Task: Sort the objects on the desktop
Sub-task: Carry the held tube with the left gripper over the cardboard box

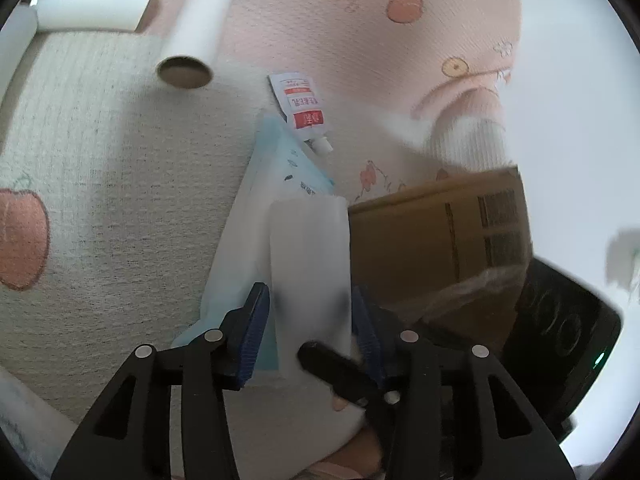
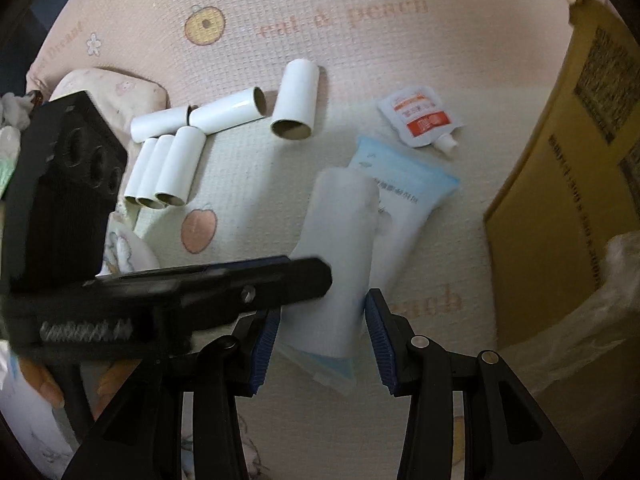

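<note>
My left gripper [image 1: 310,308] is shut on a white soft pouch [image 1: 308,248], held above a light blue tube [image 1: 276,168] that lies on the pink mat. The same white pouch [image 2: 340,248] shows in the right wrist view, with the left gripper's black body across it from the left. My right gripper [image 2: 322,332] is open around the pouch's near end, its blue pads apart from it. A small red and white spout pouch [image 2: 422,120] lies beyond the blue tube [image 2: 404,184]. Several white cardboard tubes [image 2: 168,168] lie to the left.
A brown cardboard box [image 2: 568,184] stands at the right, with clear plastic film [image 2: 612,272] at its near side. The box also shows in the left wrist view [image 1: 436,240]. A loose white tube [image 1: 200,28] lies on the peach-print mat [image 2: 360,12].
</note>
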Motion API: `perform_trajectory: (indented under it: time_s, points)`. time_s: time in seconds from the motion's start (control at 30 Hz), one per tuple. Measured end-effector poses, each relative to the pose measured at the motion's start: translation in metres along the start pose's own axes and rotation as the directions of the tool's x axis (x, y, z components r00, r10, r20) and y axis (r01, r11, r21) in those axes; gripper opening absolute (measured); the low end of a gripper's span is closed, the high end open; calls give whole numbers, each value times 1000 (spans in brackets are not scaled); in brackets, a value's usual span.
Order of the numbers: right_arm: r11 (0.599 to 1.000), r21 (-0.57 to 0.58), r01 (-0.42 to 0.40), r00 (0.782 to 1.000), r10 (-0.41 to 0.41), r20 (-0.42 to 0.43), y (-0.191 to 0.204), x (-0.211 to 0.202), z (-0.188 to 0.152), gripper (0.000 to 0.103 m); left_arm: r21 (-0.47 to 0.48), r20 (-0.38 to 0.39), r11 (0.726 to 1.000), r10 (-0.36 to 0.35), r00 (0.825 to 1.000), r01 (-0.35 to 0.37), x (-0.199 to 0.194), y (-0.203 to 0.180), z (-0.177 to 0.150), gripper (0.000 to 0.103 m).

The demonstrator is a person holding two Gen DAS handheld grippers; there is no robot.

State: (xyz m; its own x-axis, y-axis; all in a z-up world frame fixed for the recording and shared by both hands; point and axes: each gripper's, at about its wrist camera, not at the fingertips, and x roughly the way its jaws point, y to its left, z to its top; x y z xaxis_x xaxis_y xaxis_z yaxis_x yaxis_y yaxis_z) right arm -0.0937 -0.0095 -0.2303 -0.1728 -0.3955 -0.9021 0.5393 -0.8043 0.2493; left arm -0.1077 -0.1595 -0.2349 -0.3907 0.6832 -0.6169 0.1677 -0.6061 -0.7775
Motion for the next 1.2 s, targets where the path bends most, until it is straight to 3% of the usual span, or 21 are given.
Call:
perform_trajectory:
  time_s: [0.2, 0.33, 0.53, 0.77, 1.0, 1.2]
  points:
    - [1000, -20, 1, 1000, -2, -8, 4, 4, -3, 41, -64, -45, 997, -44, 998, 41, 11, 11, 5, 53]
    - [1000, 1, -22, 1000, 22, -21, -1, 6, -2, 41, -26, -19, 1000, -2, 1000, 1, 11, 5, 5, 47]
    - [992, 67, -103, 994, 105, -25, -12, 10, 1, 41, 3, 3, 999, 42, 999, -42, 9, 0, 3, 47]
    - [986, 61, -152, 987, 155, -39, -13, 10, 2, 41, 25, 48, 996, 89, 995, -91, -3, -13, -3, 47]
    - [984, 32, -175, 983, 173, 61, -8, -25, 2, 41, 49, 114, 996, 74, 991, -80, -30, -46, -11, 47]
    - [972, 28, -235, 962, 228, 148, -13, -62, 4, 41, 152, 157, 982, 86, 984, -110, -48, -94, -16, 47]
